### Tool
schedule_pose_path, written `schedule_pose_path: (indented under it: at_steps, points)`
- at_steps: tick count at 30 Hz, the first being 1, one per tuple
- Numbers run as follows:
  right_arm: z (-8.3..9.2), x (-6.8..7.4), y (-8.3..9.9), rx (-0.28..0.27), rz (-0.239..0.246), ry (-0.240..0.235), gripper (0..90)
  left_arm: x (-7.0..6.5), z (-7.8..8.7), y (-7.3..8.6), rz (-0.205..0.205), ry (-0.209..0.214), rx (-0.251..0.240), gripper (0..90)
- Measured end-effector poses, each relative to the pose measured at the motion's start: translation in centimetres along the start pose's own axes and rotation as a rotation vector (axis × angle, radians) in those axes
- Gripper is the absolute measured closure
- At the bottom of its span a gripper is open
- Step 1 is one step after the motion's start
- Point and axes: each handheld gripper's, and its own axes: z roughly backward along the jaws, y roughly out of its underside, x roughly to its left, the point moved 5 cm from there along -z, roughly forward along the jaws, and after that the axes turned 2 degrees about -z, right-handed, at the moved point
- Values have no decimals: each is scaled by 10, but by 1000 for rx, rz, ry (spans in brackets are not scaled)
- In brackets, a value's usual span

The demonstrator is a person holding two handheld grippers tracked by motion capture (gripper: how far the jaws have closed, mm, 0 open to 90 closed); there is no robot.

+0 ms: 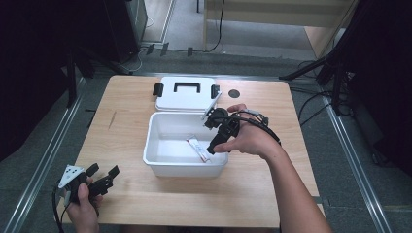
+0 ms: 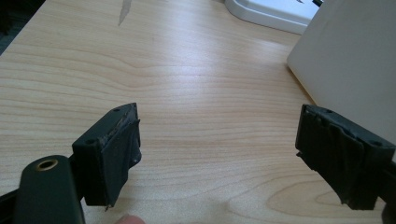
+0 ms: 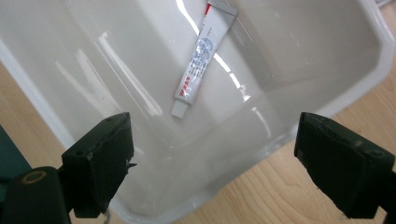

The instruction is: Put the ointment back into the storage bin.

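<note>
Right gripper (image 1: pixel 212 147) held over the near right corner of the white box (image 1: pixel 150 141), tilted down into it, jaws spread wide with nothing between them. Seen along those jaws in the right gripper view (image 3: pixel 210 163): a small white tube (image 3: pixel 198 60) lying flat on the floor of the box (image 3: pixel 70 56), ahead of the gripper and a little toward its left jaw, well clear of both pads. Cap end of the tube nearest the gripper, crimped end farthest, red and blue print facing up. From the high view, the tube (image 1: pixel 199 149) just beside the gripper's tip — below it, not touched. Box wall and rim passing under both jaws, bare wooden table (image 3: pixel 261 196) below the right jaw.

Beyond the right gripper, on the far side of the box, the white lid (image 1: pixel 187 99) lying flat on the table (image 1: pixel 121 121), black handle and black clasps facing up, touching or nearly touching the box's far rim.

Left gripper (image 1: pixel 103 177) well apart from the box, near the table's front left corner, held low in the left hand (image 1: pixel 82 206). Jaws spread here too — empty, only wood grain between them in the left gripper view (image 2: pixel 217 154). Side wall of the box (image 2: pixel 345 65) ahead of its right jaw, a corner of the lid (image 2: pixel 271 11) farther off.
</note>
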Motion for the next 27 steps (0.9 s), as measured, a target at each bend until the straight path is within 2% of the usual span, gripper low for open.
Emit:
schedule_pose_path:
  at_steps: [10,21,27]
  points:
    - [12,-12,25,-46,-42,9,132,0,0,0,-5,-1,2,147]
    - [6,-33,65,-109,-140,7,136,-1,0,0,-9,-2,5,147]
    - [0,-47,90,-171,-215,28,137,-1,0,1,-11,-3,5,147]
